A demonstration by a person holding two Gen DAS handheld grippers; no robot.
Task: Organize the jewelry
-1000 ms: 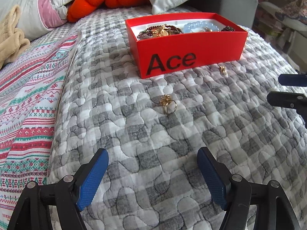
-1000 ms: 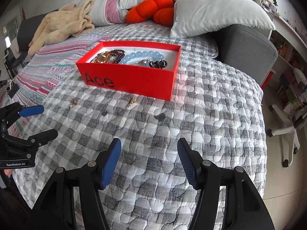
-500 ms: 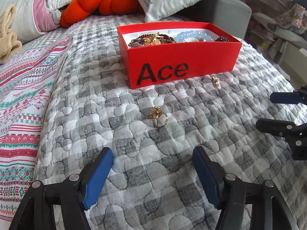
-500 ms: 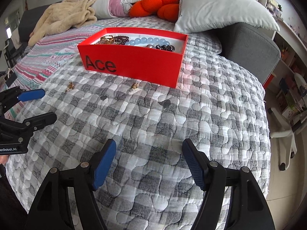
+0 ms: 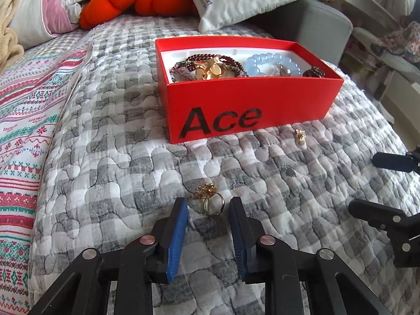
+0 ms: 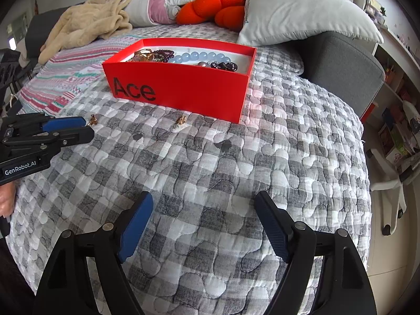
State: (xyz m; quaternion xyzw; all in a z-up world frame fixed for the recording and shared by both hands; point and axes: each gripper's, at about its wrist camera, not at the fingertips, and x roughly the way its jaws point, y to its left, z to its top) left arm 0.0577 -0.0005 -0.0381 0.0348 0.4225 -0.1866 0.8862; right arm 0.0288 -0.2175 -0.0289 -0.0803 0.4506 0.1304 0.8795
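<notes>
While straddling the gold ring [image 5: 213, 204] on the checked quilt [image 5: 113, 173], left tongs [image 5: 209, 211] narrowed, pads just beside the band, not visibly touching. Right tongs [image 6: 203, 214] wide apart, gripping nothing. Beyond the left tongs: red Ace box [image 5: 249, 105] with bracelets; gold earring [image 5: 300, 135] ahead-right.

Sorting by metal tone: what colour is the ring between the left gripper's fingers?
Gold; the ring shows best in the left wrist view.
</notes>
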